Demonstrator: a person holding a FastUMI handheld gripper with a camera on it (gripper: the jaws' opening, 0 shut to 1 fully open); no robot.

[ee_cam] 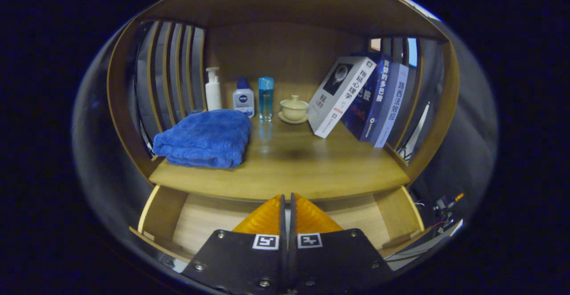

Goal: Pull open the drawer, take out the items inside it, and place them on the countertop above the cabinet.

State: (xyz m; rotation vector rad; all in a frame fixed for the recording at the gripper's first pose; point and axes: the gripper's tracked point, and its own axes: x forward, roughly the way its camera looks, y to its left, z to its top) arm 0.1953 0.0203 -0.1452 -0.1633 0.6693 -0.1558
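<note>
My gripper (pixel 287 206) hangs over the pulled-open wooden drawer (pixel 162 212), its orange fingers pressed together with only a thin slit between them and nothing gripped that I can see. The bare drawer floor (pixel 209 224) shows on both sides of the fingers; the part beneath them is hidden. Just beyond the fingertips runs the front edge of the countertop (pixel 285 170). On it lie a folded blue towel (pixel 205 138) at the left, a white pump bottle (pixel 213 89), a small white bottle with a blue cap (pixel 243 99), a clear blue bottle (pixel 266 99) and a lidded cream cup on a saucer (pixel 294 109).
Three books (pixel 365 101) lean against the shelf's right side. Slatted wooden walls (pixel 171 72) close the left and right, and a wooden top (pixel 285 6) hangs over the shelf. Loose wires (pixel 445 206) lie to the right of the drawer. Bare countertop lies between towel and books.
</note>
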